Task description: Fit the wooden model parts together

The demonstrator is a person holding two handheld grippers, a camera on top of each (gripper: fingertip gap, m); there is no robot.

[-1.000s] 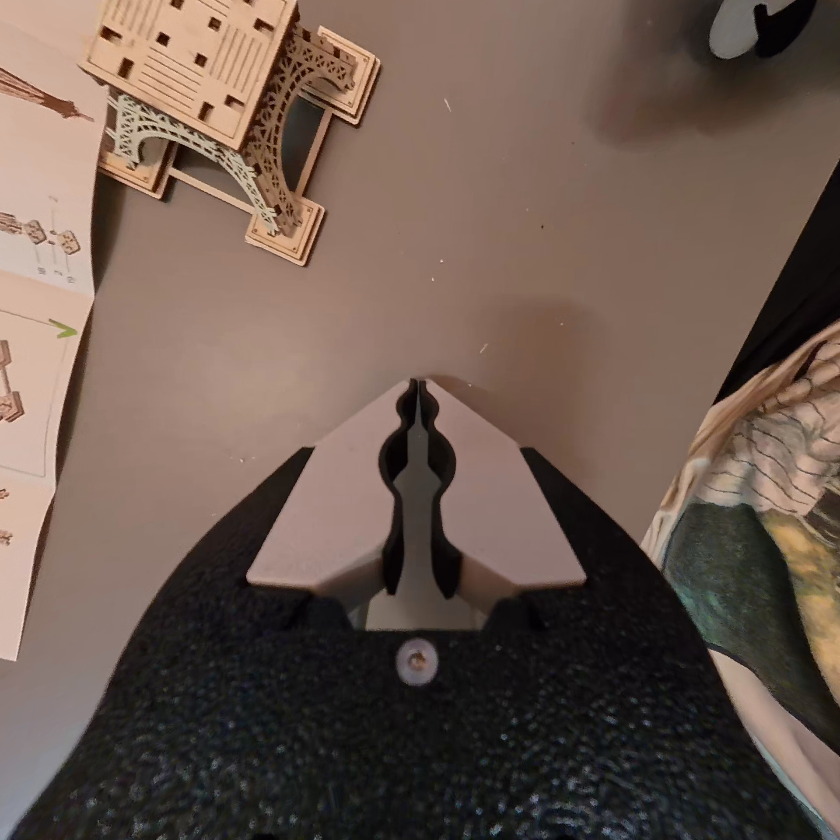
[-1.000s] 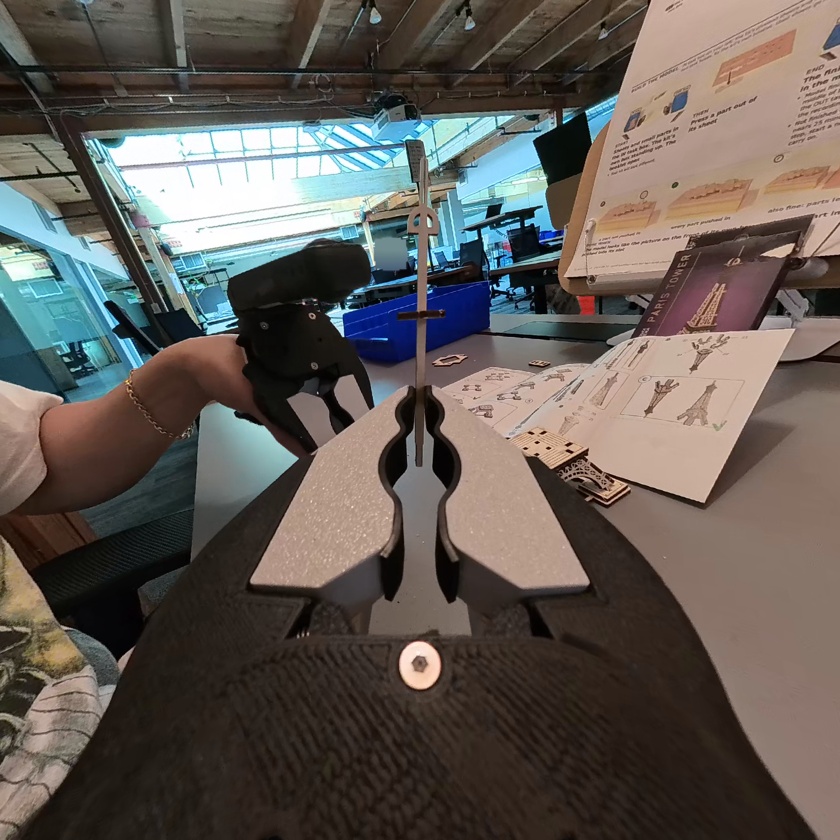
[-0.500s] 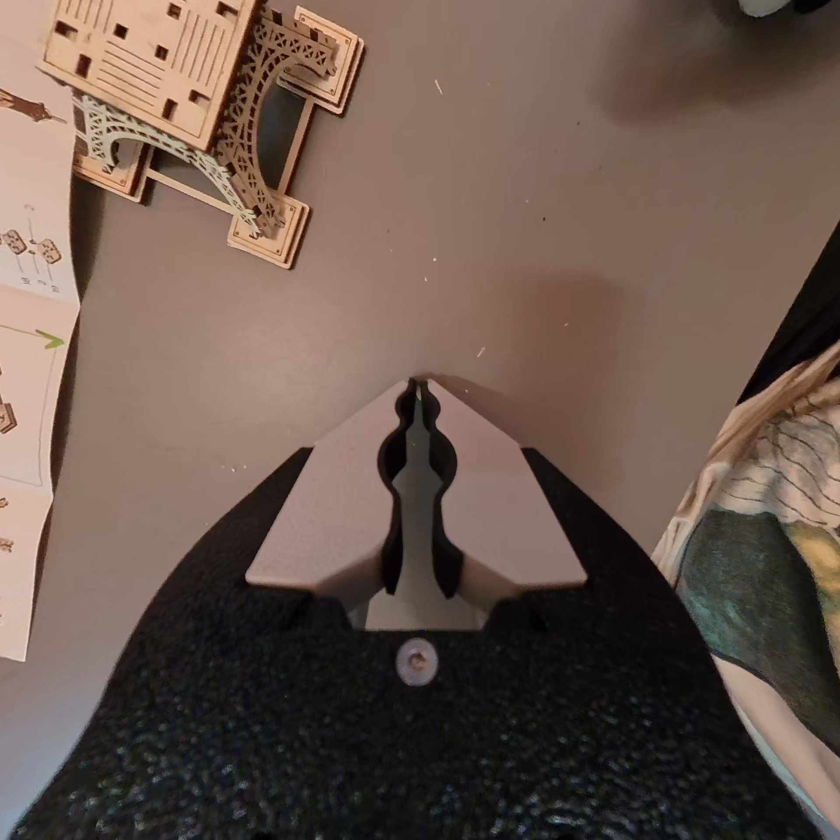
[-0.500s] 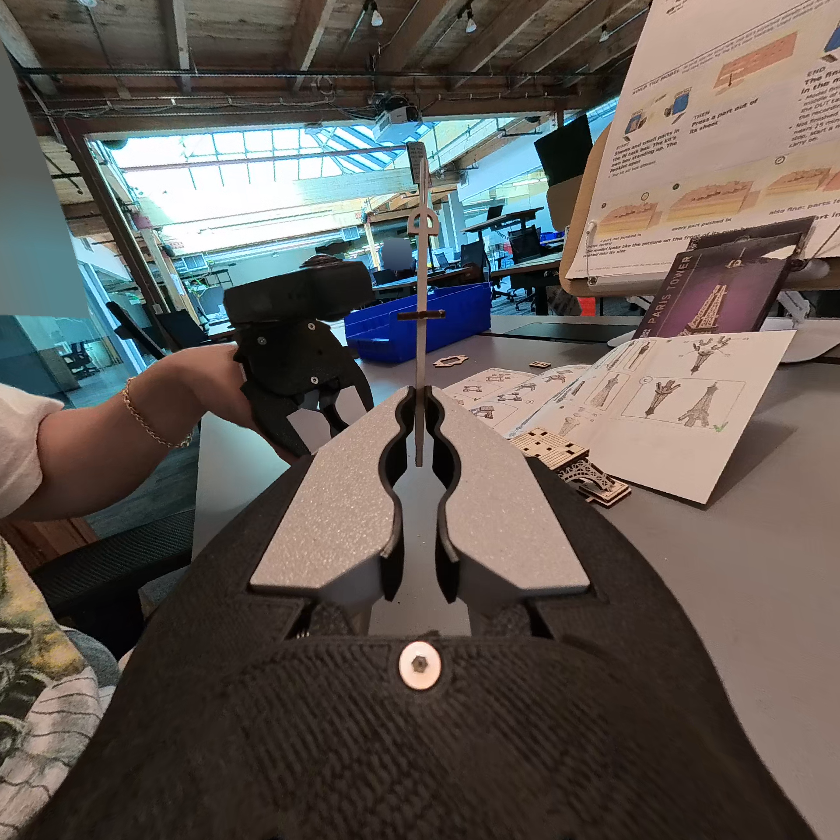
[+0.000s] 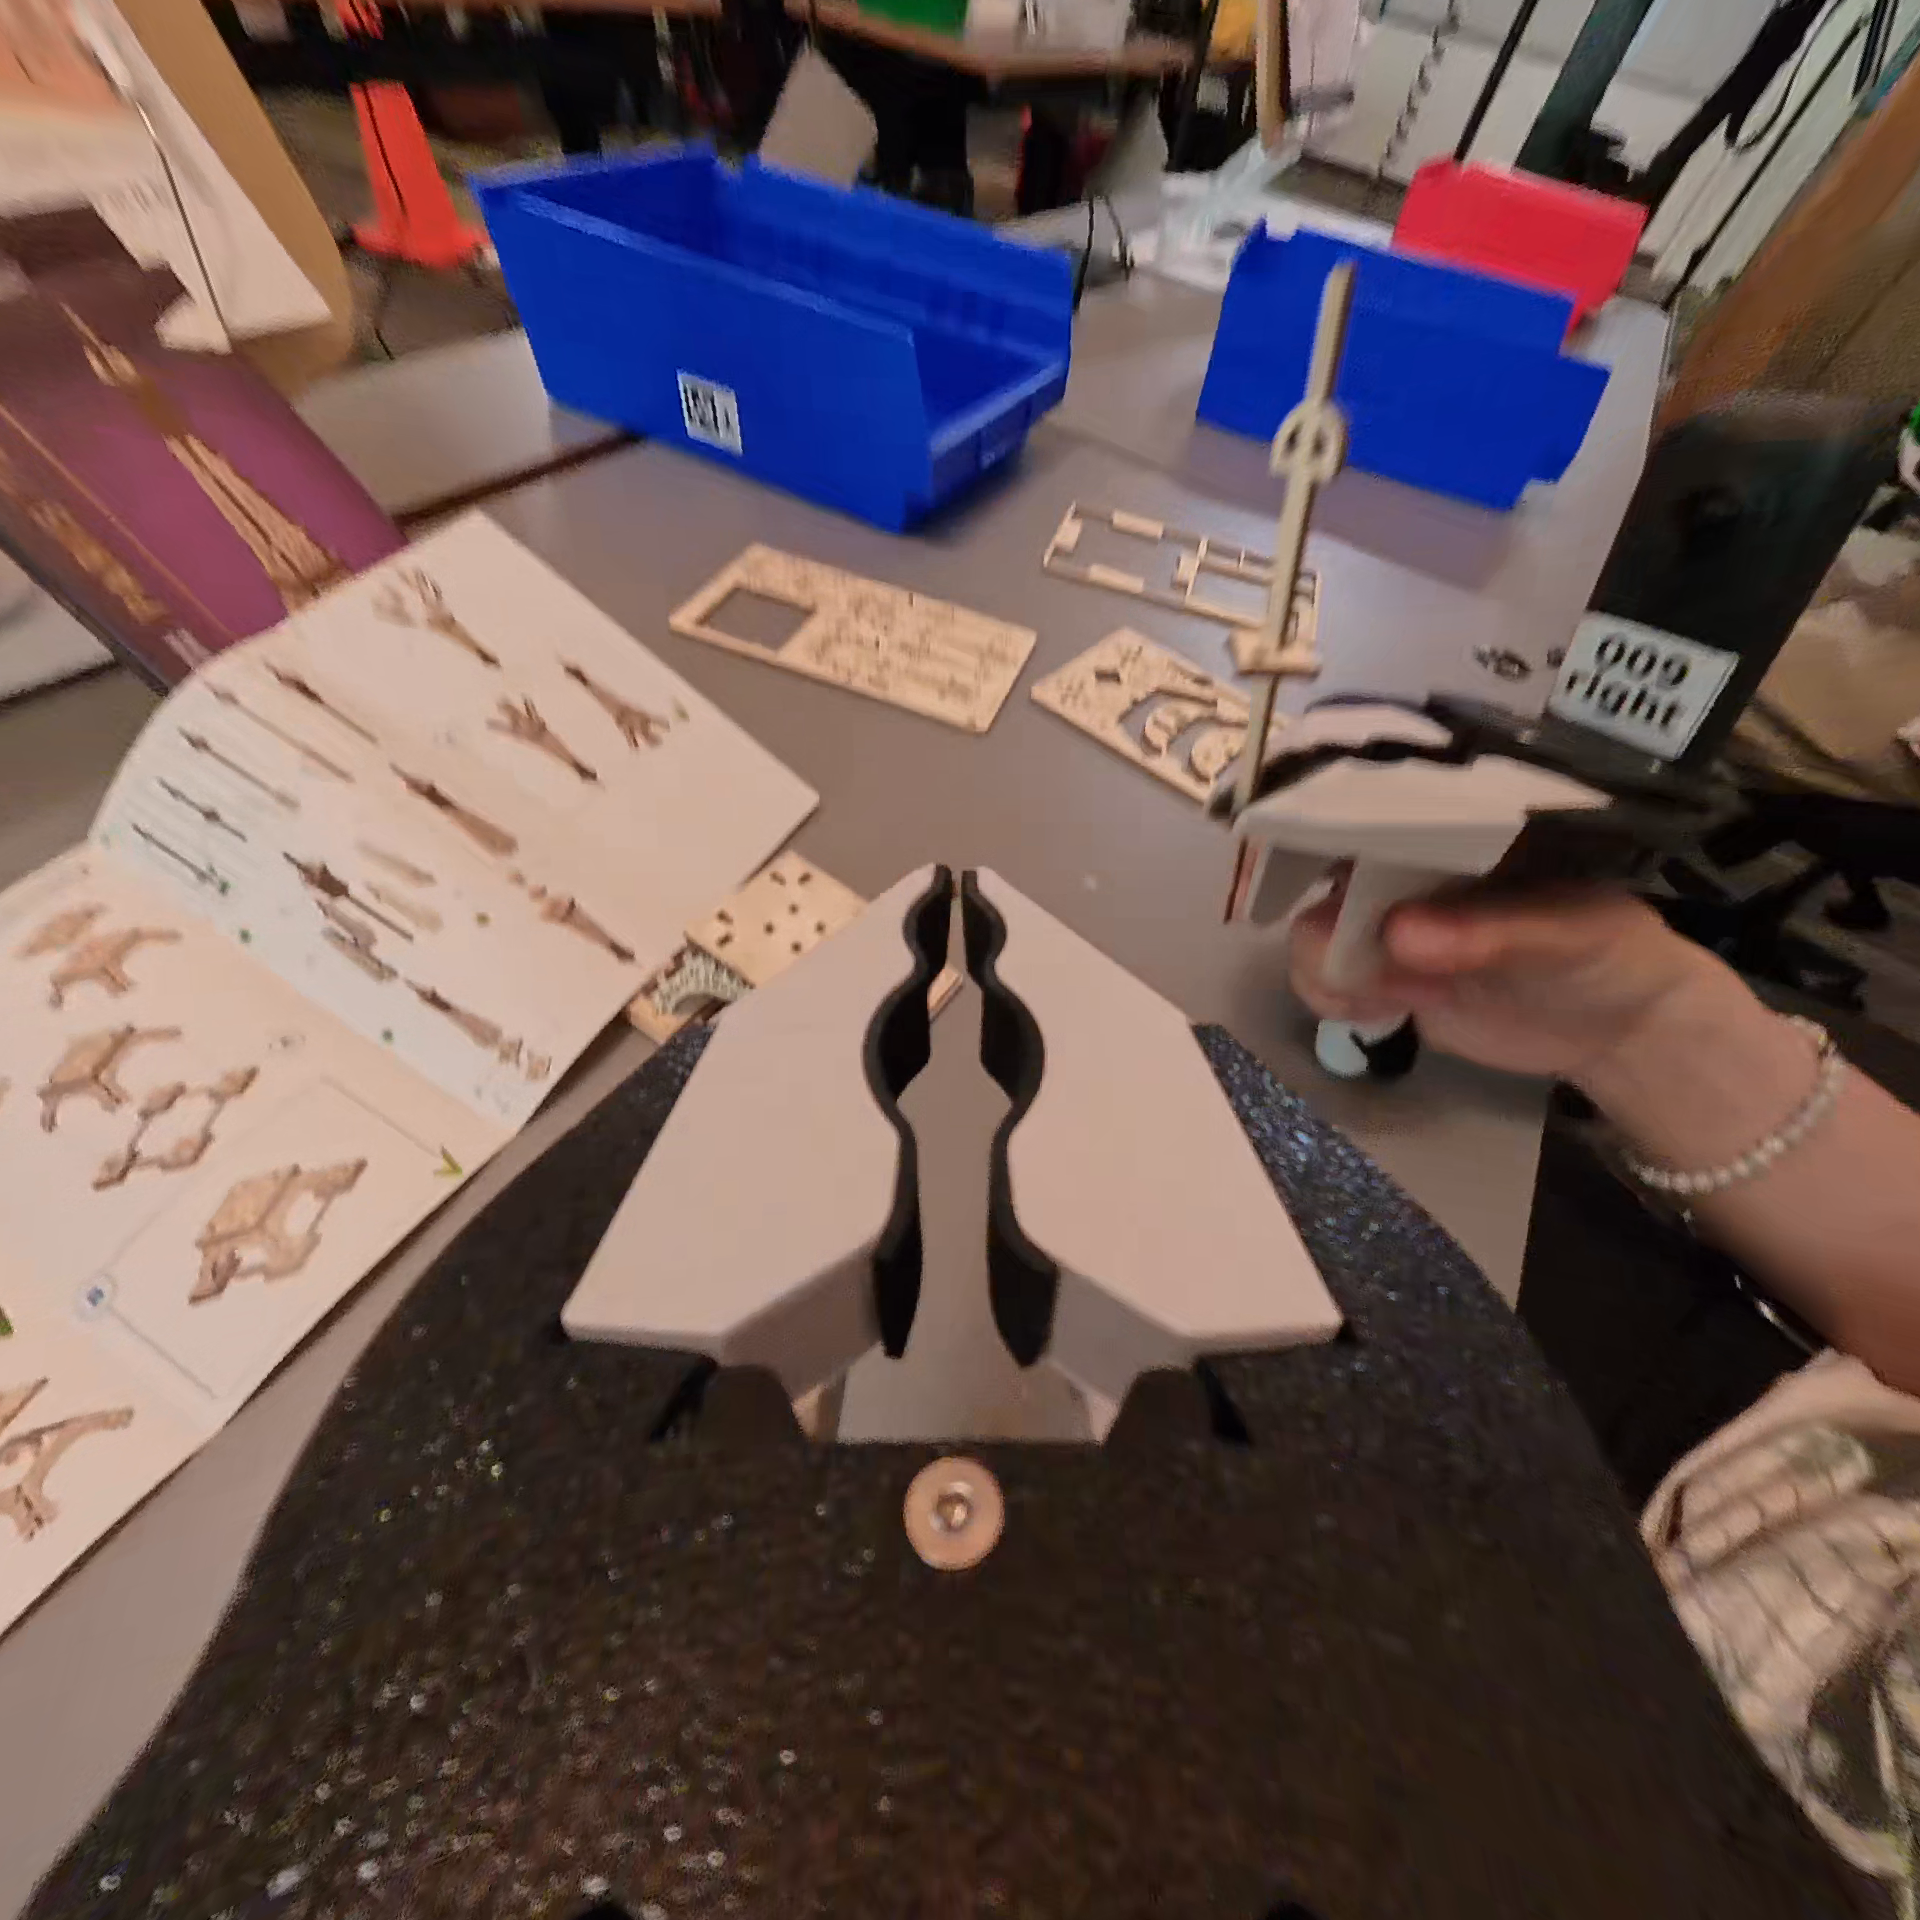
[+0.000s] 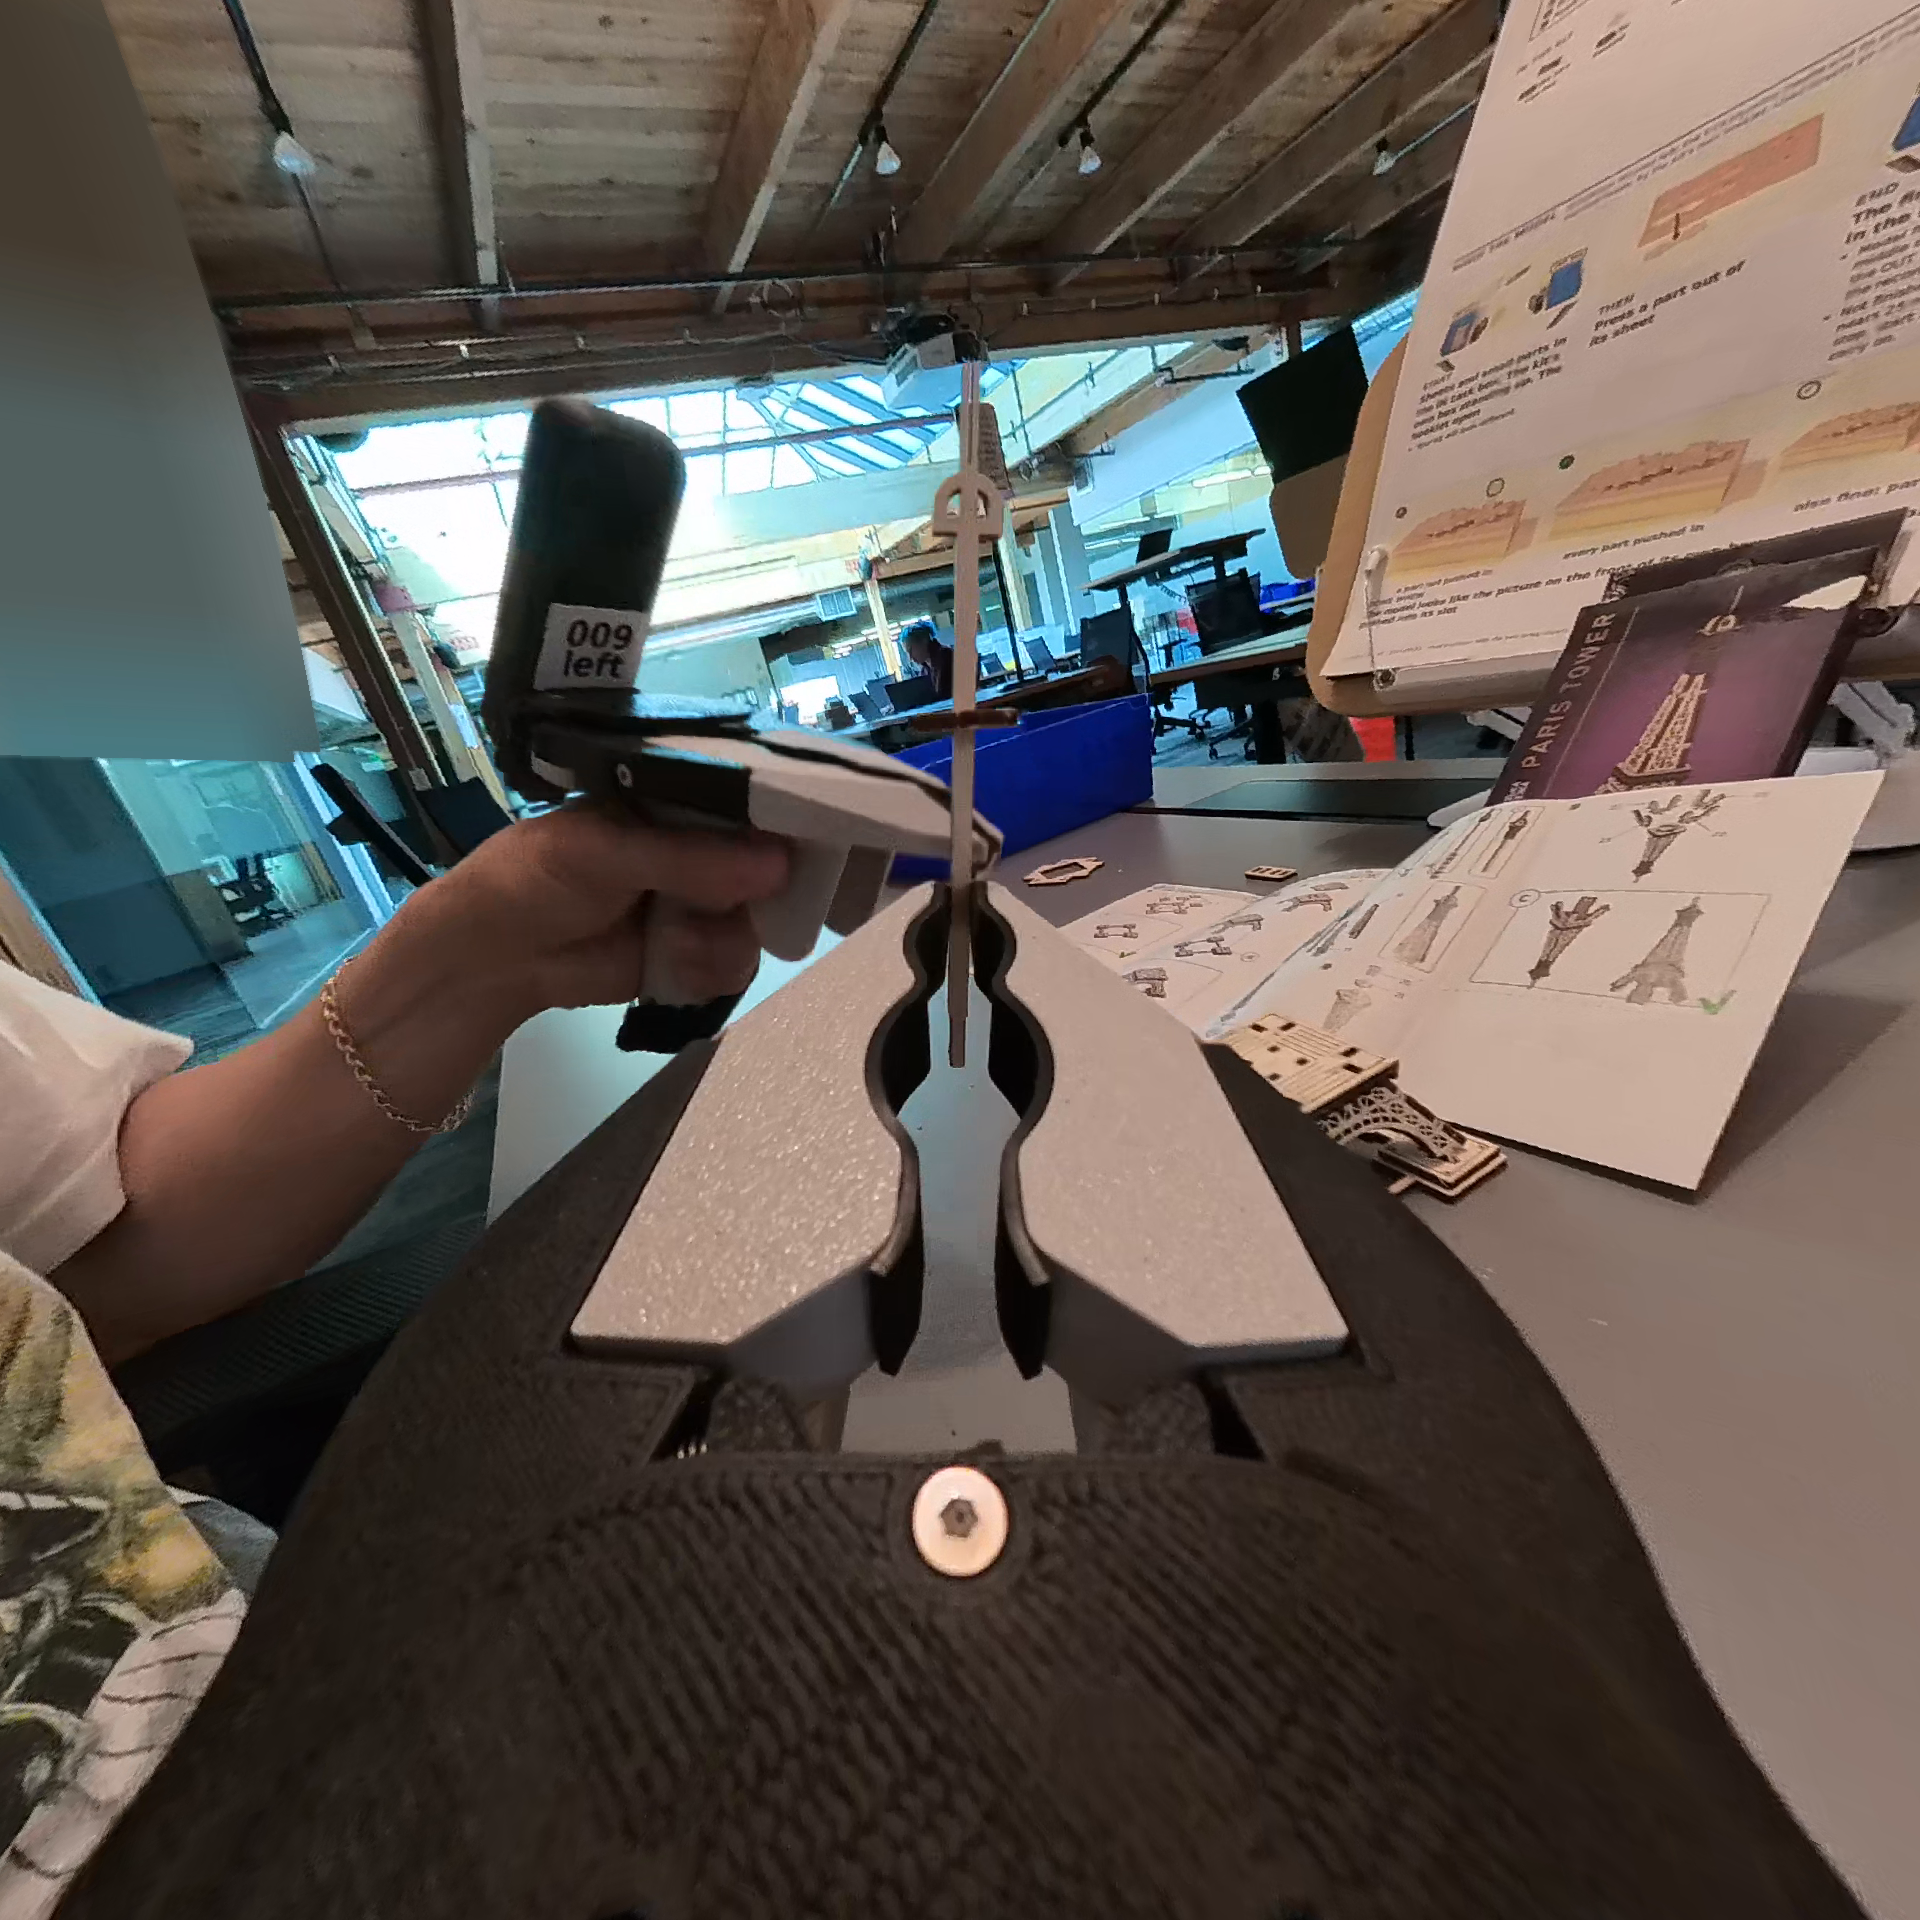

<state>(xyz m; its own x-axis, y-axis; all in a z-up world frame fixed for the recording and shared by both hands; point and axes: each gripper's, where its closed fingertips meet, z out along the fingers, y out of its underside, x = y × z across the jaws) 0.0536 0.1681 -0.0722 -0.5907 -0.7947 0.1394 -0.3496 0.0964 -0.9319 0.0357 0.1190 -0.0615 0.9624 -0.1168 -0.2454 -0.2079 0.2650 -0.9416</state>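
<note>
Thin pale wood, flat and laser-cut: your right hand-held gripper (image 6: 958, 902) pinches the spire (image 6: 966, 665) upright at its lower end, a small crosspiece partway up and a rounded loop near the top. Your left hand-held gripper (image 5: 954, 883) holds nothing, its grey fingers with wavy black pads nearly together, a narrow slit between the tips. It hovers above the lattice-legged base (image 6: 1361, 1107), which sits on the grey counter (image 6: 1662, 1403) against the folded paper booklet (image 6: 1538, 935). Punched wooden sheets (image 5: 857, 649) lie flat farther back. Behind them stand two blue bins (image 5: 779, 332); you cannot tell what they hold.
</note>
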